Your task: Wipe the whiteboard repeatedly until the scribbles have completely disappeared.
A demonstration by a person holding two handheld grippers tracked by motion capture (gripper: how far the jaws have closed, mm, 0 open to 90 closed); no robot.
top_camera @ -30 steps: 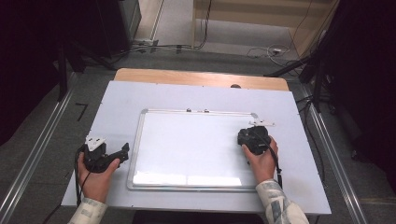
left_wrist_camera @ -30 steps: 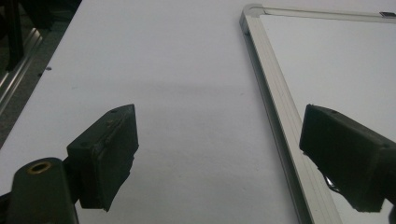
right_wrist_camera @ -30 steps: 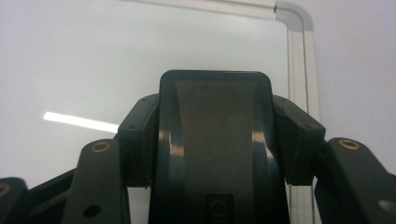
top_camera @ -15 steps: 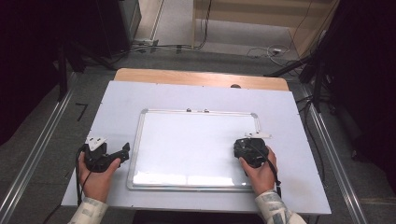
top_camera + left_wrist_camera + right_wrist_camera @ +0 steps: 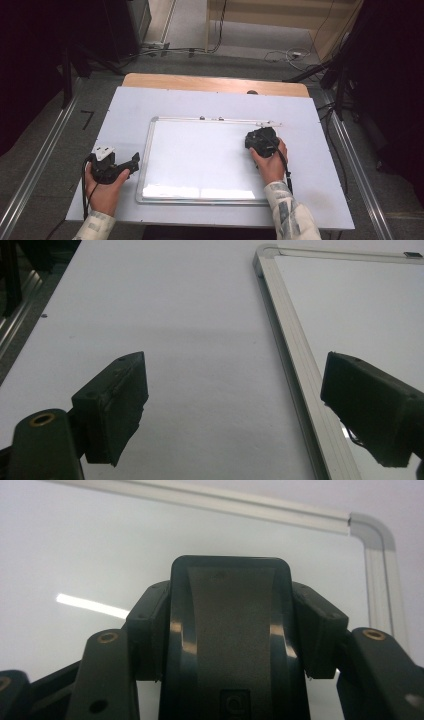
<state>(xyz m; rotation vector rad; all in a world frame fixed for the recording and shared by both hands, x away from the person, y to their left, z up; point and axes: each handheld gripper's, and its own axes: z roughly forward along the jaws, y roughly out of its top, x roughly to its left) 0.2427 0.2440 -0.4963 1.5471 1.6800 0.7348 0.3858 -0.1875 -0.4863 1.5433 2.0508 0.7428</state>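
The right gripper (image 5: 261, 141) is sliding a black rectangular whiteboard eraser (image 5: 231, 630) back up toward the top right corner of the white, silver-framed whiteboard (image 5: 200, 200), after dipping lower half a second ago. Its jaws are clamping the eraser on both sides, pressing it against the board's surface near the frame corner. That back-and-forth probably means wiping is under way, and the board is already looking clean. The left gripper (image 5: 116, 167) is resting on the pale table (image 5: 130, 105) just left of the board, jaws wide apart and empty.
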